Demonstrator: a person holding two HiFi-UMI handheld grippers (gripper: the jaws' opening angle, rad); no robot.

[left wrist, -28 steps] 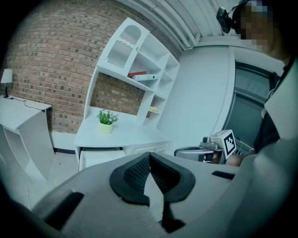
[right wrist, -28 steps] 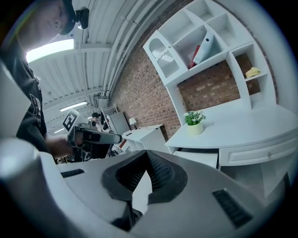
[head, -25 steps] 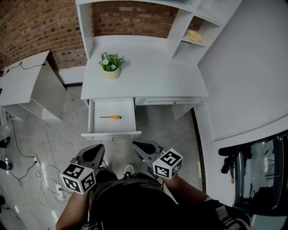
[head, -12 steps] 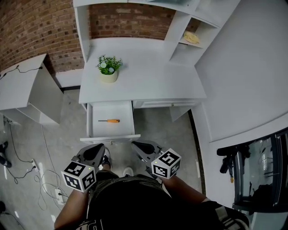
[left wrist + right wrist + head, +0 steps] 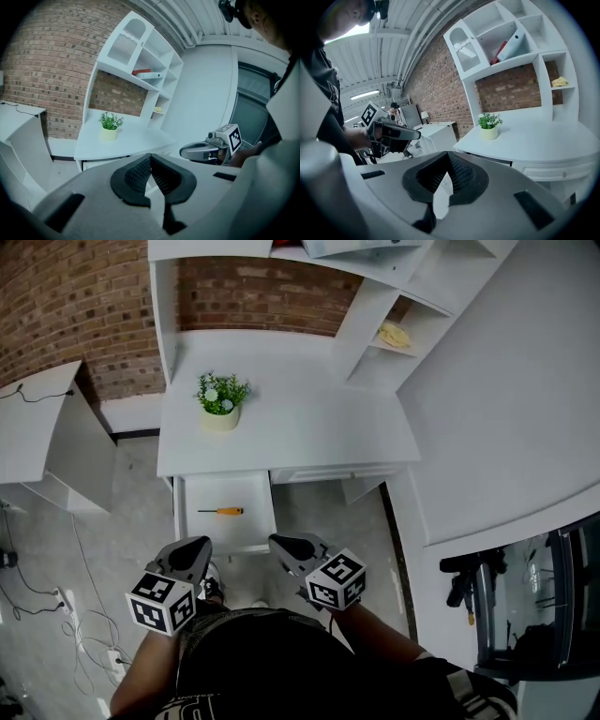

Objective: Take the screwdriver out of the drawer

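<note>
Seen from the head view, the left gripper [image 5: 195,547] points toward 1 o'clock and the right gripper [image 5: 281,544] toward 10 o'clock, their tips converging ahead of the person's torso [image 5: 253,662]. Both pairs of jaws are pressed together, empty.

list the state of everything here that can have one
drawer: open, pulled out from the desk
screwdriver: lying flat inside the open drawer
right-hand drawer: shut
potted plant: upright on the desk
left gripper: shut, nothing in it
right gripper: shut, nothing in it
</note>
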